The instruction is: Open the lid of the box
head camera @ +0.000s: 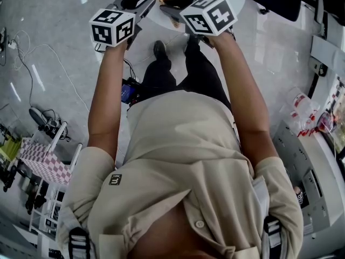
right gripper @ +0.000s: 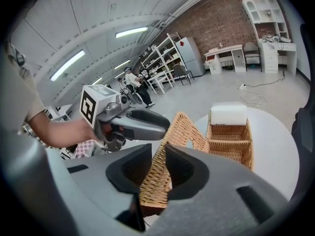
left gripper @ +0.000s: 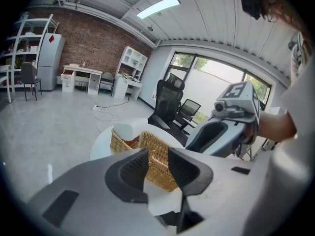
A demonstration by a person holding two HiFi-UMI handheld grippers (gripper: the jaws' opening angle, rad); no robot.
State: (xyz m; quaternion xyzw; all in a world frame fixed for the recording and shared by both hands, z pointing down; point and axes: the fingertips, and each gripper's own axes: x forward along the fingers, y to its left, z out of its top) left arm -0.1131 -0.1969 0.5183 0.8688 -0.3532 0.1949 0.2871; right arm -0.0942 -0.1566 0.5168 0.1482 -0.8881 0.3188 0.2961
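Wicker box (right gripper: 230, 144) sits on a round white worktop (right gripper: 278, 156), straight ahead of both tongs. Its lid (right gripper: 183, 128) is tipped up off the near half. The lid's lower edge meets the box at its middle and its free edge points toward the camera. Right tongs (right gripper: 157, 150) have that free edge: jaws a little apart, wicker filling the gap pad to pad, no daylight either side. Left tongs (left gripper: 158, 154) hold nothing, jaws part open, with the box's near corner and bare worktop showing through the gap. In the right gripper view they hover just beside the raised lid, on its left; contact hard to tell. Far compartment is uncovered, with a white block (right gripper: 228, 115) across its far end; what it is, unclear. Near compartment is hidden behind lid and jaws. Head view cuts the box to a sliver at the top edge, and the person's torso (head camera: 183, 166) fills most of that picture.
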